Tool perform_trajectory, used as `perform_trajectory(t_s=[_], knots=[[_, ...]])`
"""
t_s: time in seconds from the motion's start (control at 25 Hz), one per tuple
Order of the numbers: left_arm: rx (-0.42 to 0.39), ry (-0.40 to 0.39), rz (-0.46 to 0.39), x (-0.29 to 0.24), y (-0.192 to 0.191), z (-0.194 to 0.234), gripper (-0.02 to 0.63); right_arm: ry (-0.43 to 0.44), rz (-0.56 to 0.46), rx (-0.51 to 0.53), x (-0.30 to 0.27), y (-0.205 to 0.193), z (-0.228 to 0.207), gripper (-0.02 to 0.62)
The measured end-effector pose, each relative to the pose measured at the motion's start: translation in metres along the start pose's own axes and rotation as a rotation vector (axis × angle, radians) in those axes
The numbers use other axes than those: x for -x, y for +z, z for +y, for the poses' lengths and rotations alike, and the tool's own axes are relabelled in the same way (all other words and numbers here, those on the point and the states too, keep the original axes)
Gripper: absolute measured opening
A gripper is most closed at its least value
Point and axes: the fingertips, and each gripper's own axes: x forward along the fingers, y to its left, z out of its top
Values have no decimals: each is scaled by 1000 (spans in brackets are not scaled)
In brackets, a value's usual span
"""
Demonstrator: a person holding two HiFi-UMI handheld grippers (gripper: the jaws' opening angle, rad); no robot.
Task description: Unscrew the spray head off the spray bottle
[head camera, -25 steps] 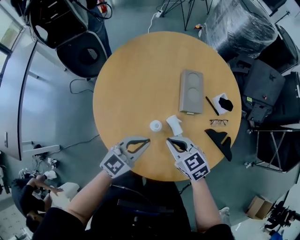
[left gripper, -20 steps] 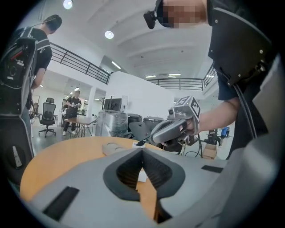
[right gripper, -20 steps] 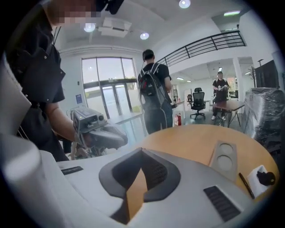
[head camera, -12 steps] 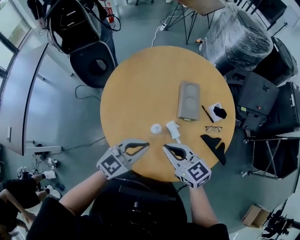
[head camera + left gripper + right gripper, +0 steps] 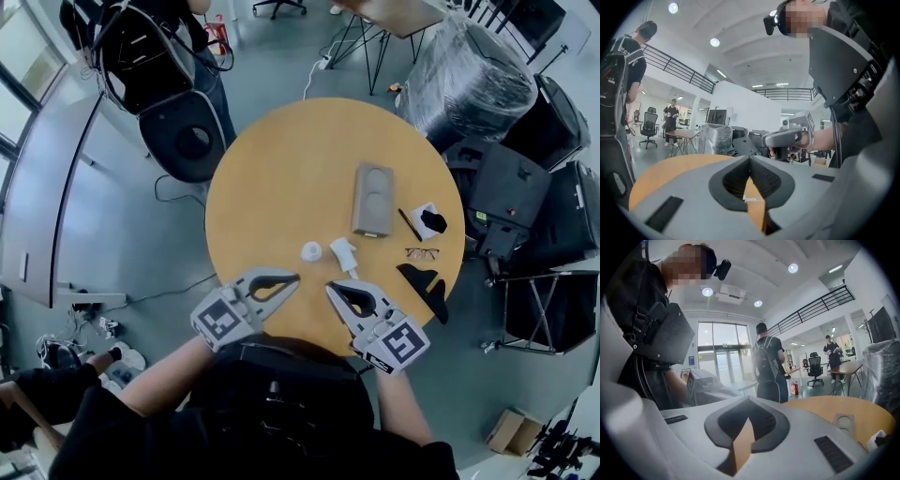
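In the head view a white spray head [image 5: 344, 255] lies on its side on the round wooden table [image 5: 281, 178], near the front edge. A small white round bottle [image 5: 311, 251] stands just left of it, apart from it. My left gripper [image 5: 292, 277] and right gripper [image 5: 330, 287] hover side by side above the table's front edge, short of both objects, tips angled toward each other. Both are shut with nothing between the jaws. The left gripper [image 5: 750, 158] view looks level across the room at the right gripper [image 5: 787, 137]; the right gripper [image 5: 749, 405] view shows the left gripper [image 5: 701, 380].
A grey two-hole cup tray [image 5: 374, 199] lies behind the spray head. At the table's right edge are a pen [image 5: 408, 225], a white cloth with a black item [image 5: 432, 221], glasses [image 5: 421, 252] and a black holder [image 5: 427, 286]. Chairs, wrapped goods and standing people surround the table.
Both grippers have risen off the table and drawn back toward my body, still shut. The table looks smaller and farther. Spray head and bottle stay where they were.
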Motion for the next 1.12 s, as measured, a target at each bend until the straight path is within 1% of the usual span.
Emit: perform_trajectory(t_s=[0.04, 0.2, 0.28, 0.48, 0.6, 0.8, 1.0, 1.04, 1.12], knots=[[-1, -1, -5, -3, 5, -2, 17, 2, -13, 6, 3, 5, -1, -2], [-2, 7, -32, -46, 24, -9, 17, 3, -60, 28, 33, 18, -29, -2], [-6, 7, -47, -35, 34, -11, 15, 7, -77, 55, 30, 30, -17, -2], [-16, -17, -88, 16, 61, -15, 15, 3, -110, 127, 7, 65, 31, -2], [-21, -14, -101, 25, 69, -18, 15, 1, -124, 143, 5, 72, 39, -2], [-26, -17, -105, 19, 71, -19, 15, -5, -132, 150, 5, 73, 34, -2], [-32, -15, -96, -33, 48, -19, 15, -10, -140, 138, 28, 45, -12, -2], [-35, -15, -98, -34, 46, -20, 15, -11, -142, 137, 29, 43, -13, -2], [-48, -20, -106, -20, 51, -24, 15, -13, -142, 136, 23, 48, 0, -2]])
